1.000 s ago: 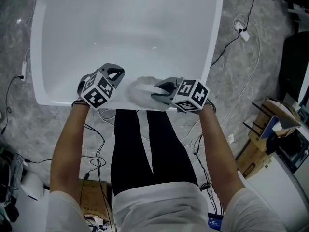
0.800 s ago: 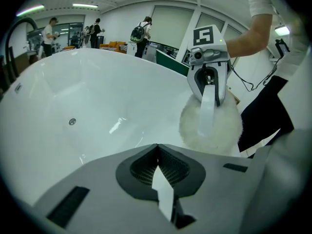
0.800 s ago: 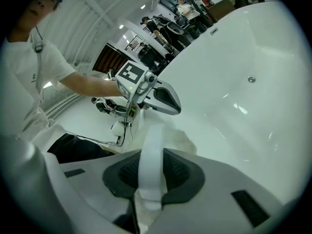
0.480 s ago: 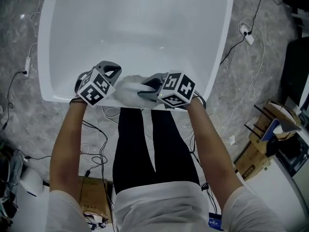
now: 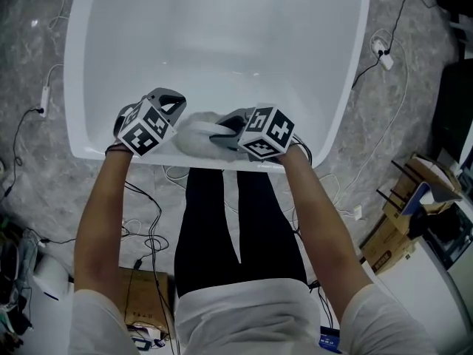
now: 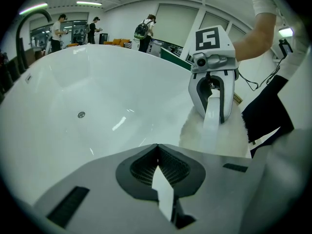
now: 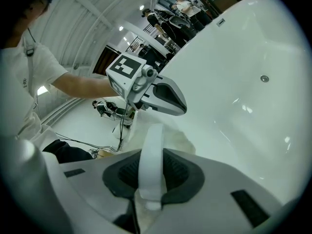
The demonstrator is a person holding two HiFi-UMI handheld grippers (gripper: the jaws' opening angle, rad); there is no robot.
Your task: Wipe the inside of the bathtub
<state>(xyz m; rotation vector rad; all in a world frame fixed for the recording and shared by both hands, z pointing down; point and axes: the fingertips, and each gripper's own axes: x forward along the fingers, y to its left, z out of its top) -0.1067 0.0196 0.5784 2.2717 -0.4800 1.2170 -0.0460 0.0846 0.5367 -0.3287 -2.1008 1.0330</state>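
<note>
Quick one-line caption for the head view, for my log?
Right gripper holds a white cloth against the near inner wall of the bathtub; left gripper, shut, beside it.

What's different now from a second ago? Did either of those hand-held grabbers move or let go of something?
The right gripper, clamped on the white cloth, has slid the cloth leftwards along the near edge of the bathtub, closing in on the left gripper. Nothing was picked up or let go. The left gripper stayed about where it was, shut and empty, and the cloth still rests at the tub's near edge.
</note>
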